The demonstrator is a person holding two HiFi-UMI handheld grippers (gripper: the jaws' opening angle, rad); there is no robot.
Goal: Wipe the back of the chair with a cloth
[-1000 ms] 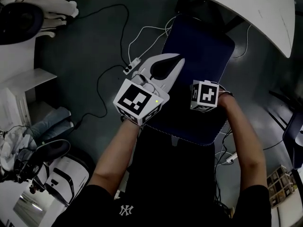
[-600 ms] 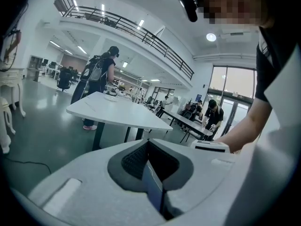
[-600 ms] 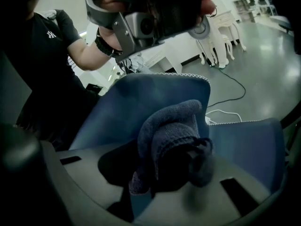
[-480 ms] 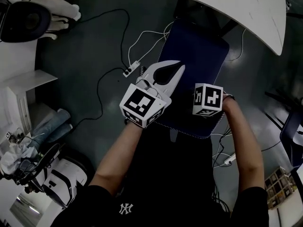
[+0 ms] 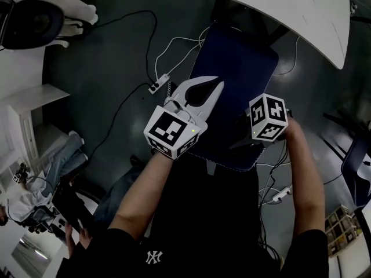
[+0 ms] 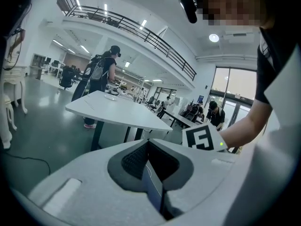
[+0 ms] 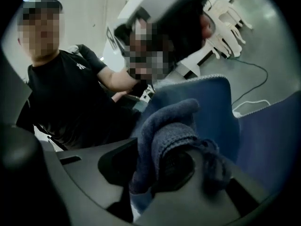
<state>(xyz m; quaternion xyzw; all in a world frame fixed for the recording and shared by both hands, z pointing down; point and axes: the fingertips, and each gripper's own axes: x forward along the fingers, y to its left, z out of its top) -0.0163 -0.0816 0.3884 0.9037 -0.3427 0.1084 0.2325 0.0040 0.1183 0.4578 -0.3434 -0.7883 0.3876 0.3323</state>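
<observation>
My left gripper (image 5: 215, 88) jaws pinched together on thin edge of chair back (image 5: 239, 62). Right gripper (image 7: 157, 175) jaws clamped on bunched blue cloth (image 7: 165, 133), held just beside chair back.

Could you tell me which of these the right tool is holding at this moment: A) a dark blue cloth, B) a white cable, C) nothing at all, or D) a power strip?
A: the right gripper view shows a folded dark blue cloth pinched between the jaws of the right tool, close to the blue chair back.
</observation>
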